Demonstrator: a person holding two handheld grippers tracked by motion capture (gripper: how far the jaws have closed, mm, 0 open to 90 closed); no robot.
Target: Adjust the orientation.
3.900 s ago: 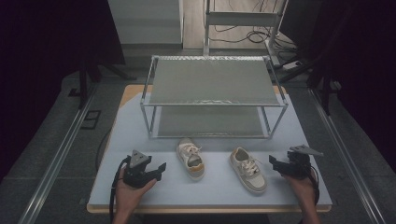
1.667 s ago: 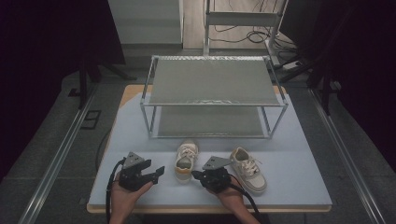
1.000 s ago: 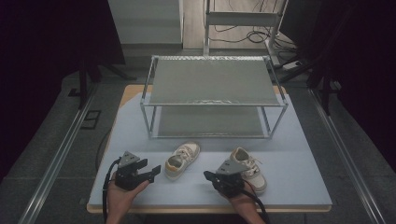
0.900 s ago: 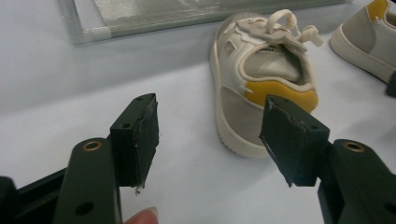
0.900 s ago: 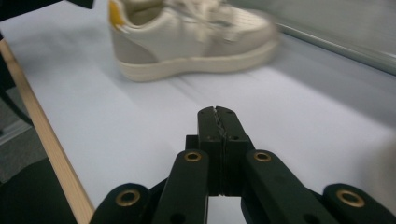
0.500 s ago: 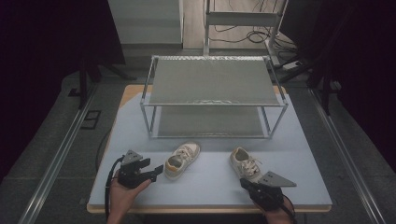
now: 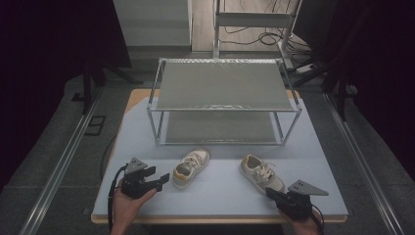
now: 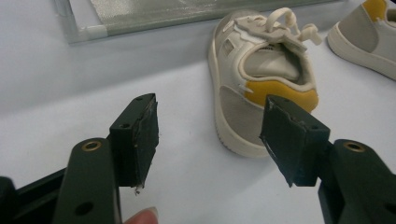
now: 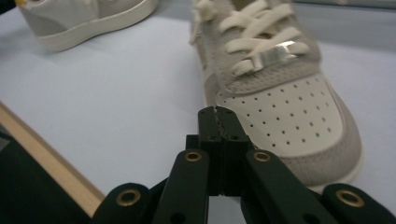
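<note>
The left claw [image 7: 163, 180] is held with its jaws wide apart, aimed at the yellow-tabbed heel of the left shoe [image 7: 191, 167], which lies on the table [image 7: 220, 193] just in front of the two-tier rack [image 7: 222, 105], toe turned toward the rack. In the left gripper view the heel of that shoe [image 8: 261, 88] is seen beyond the jaws, nearer the right-hand jaw than the other; nothing is yet enclosed. The right claw [image 7: 270, 194] is held with its jaws pressed together on nothing, just short of the toe of the right shoe [image 7: 261, 174], which lies farther from the rack, toe toward the table's near edge.

Risks judged from this position:

1. An off-centre approach is indicated. If the left claw is advanced as aligned, the heel may be struck by one jaw and the shoe pushed or spun instead of gripped.
2. A grip taken on the soft heel collar alone may be expected to fold it, so that the shoe sags or slips when lifted.
3. The right shoe [image 9: 275, 88] may be nudged by the shut right claw [image 9: 223, 122] if it is moved forward before being parted.
4. When a shoe is carried to the rack, its sole may be caught on the rack's front rail if the lift is too low.
</note>
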